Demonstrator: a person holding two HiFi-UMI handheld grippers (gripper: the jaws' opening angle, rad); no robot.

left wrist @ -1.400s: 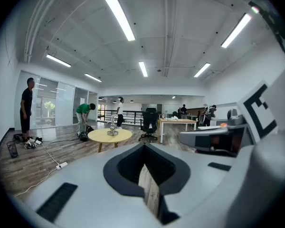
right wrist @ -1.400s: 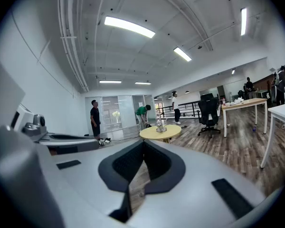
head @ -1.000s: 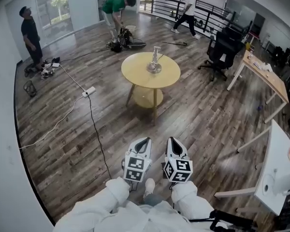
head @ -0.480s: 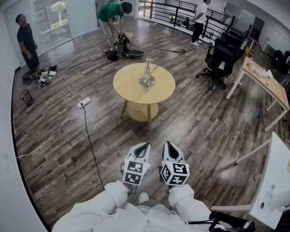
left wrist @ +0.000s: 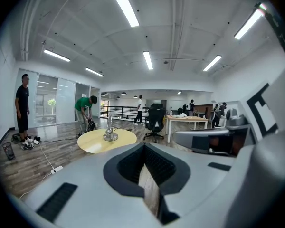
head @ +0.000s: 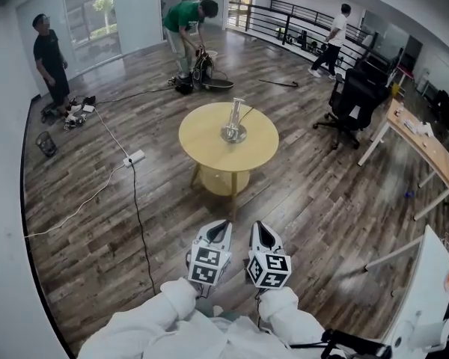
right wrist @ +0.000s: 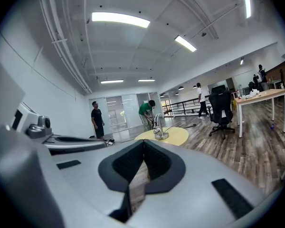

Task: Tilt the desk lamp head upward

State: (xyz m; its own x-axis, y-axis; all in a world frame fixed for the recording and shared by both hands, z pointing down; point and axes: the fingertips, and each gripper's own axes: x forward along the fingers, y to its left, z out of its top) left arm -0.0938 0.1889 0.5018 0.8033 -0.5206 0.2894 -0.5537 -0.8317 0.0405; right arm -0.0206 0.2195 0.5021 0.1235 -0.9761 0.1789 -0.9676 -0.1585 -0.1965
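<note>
Desk lamp [head: 235, 124] is standing on the round table [head: 198, 137], well ahead of the person.
Left tool [head: 221, 226] and right tool [head: 260, 227] are sitting closed, gripping nothing. The lamp is looking slim, stiff and probably light, so pinching its head while steadying the base seems wisest.

No word, number or brand name is legible anywhere. The only print is the black-and-white square markers [head: 207, 264] on the left gripper [head: 221, 227] and right gripper [head: 260, 229].
</note>
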